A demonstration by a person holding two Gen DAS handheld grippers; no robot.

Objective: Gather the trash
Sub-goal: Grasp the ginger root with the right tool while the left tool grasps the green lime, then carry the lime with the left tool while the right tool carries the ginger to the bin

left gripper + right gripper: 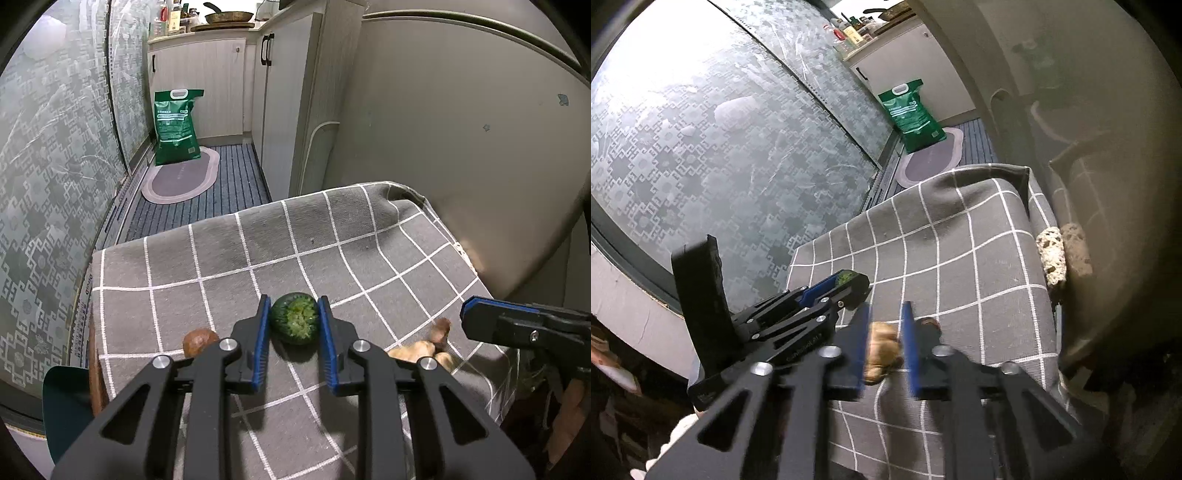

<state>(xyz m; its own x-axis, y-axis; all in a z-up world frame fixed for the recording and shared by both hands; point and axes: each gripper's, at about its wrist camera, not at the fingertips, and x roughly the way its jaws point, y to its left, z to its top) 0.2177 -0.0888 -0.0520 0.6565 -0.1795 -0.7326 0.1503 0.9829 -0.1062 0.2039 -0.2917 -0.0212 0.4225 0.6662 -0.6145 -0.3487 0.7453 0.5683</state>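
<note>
Dark green round rind scrap w/ pale green pulp [294, 322] on grey white-grid cloth counter [229, 258], clamped btwn left tongs [291, 317] pads, tan peel bits [881, 350] btwn right tongs [885, 334], can't tell if gripped, brown nut-like piece [199, 341] left.

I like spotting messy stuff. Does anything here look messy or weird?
Yes. Food scraps lie on the grey checked cloth: a cut green fruit end between the left gripper fingers, tan peelings between the right gripper fingers, and a brown piece. The cloth's far corner is rumpled.
</note>
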